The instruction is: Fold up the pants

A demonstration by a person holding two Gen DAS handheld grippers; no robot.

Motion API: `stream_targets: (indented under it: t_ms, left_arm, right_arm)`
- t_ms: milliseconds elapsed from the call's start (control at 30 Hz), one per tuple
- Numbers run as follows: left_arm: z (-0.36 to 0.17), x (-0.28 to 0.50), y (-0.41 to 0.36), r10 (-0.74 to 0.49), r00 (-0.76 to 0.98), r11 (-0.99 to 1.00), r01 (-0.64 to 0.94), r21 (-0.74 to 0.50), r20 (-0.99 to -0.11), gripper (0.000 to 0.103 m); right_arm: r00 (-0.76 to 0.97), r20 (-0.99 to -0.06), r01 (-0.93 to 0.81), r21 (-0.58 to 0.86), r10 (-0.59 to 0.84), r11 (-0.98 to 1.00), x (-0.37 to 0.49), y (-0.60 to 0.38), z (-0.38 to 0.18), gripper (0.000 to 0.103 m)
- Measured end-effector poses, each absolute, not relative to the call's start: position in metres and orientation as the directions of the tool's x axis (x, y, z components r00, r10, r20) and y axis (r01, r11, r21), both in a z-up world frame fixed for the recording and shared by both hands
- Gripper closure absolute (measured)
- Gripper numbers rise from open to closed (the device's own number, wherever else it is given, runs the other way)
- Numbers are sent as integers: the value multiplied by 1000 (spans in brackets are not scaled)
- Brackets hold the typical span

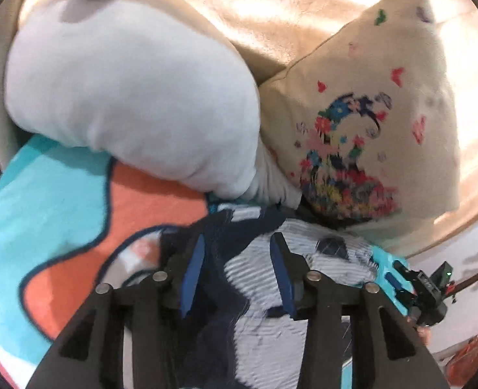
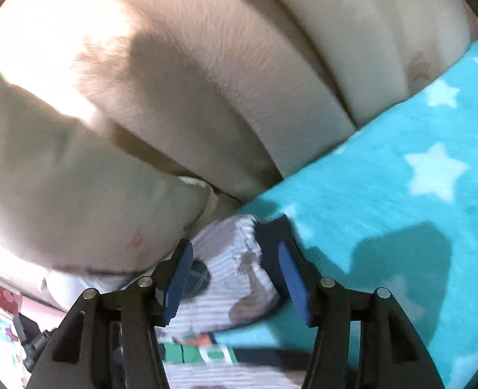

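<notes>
The pants are striped white with navy patches and lie on a bright blanket on a sofa. In the left wrist view my left gripper hovers just over them, jaws wide apart with nothing between the blue pads. In the right wrist view my right gripper is open over a folded bunch of the same striped cloth, which lies between the blue pads without being pinched. The right gripper's teal body shows at the right of the left wrist view.
A white and beige plush cushion and a flower-printed beige pillow crowd the pants from behind. The beige sofa back rises beyond. A teal blanket with white stars spreads right; orange and teal blanket lies left.
</notes>
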State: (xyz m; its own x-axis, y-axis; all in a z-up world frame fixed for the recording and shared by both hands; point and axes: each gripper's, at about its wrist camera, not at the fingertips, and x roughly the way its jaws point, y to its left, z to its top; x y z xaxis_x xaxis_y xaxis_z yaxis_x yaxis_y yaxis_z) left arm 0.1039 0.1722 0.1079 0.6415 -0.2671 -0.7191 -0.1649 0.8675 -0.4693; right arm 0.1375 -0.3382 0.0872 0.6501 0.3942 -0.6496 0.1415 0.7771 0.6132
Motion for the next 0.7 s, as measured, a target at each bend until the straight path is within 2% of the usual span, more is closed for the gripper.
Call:
stream_targets:
  t_ms: [67,267,533,567,633,700]
  left_arm:
    - [102,83,173,-239,635,883,-174,-437,-735,56]
    - [57,36,183,-239,561,889,-203,-411,-793,55]
    - [25,39,147,-286,496,903,-147,-404,-820,52]
    - [25,39,142,-273,496,913,-138,-385,-824,56]
    - [23,40,132,-245,484,931,-124,-343,-840,74]
    - [24,38,129,-225,486,937,-130,-324,-845,76]
  right_arm:
    - [652,-648,127,606,395,785,111,-344,89,43]
    - [656,-667,126,560,355,819,36,-359,76,40]
    - [691,-672,143,487,266,862,-8,-353,62,39]
    - [690,-674,145,488,266,861,-7,-350,59,39]
    - [681,-681,150,489,269,859,-5,-346,53,38]
    - [672,-690,147,481,270,864,0,-341,48,38]
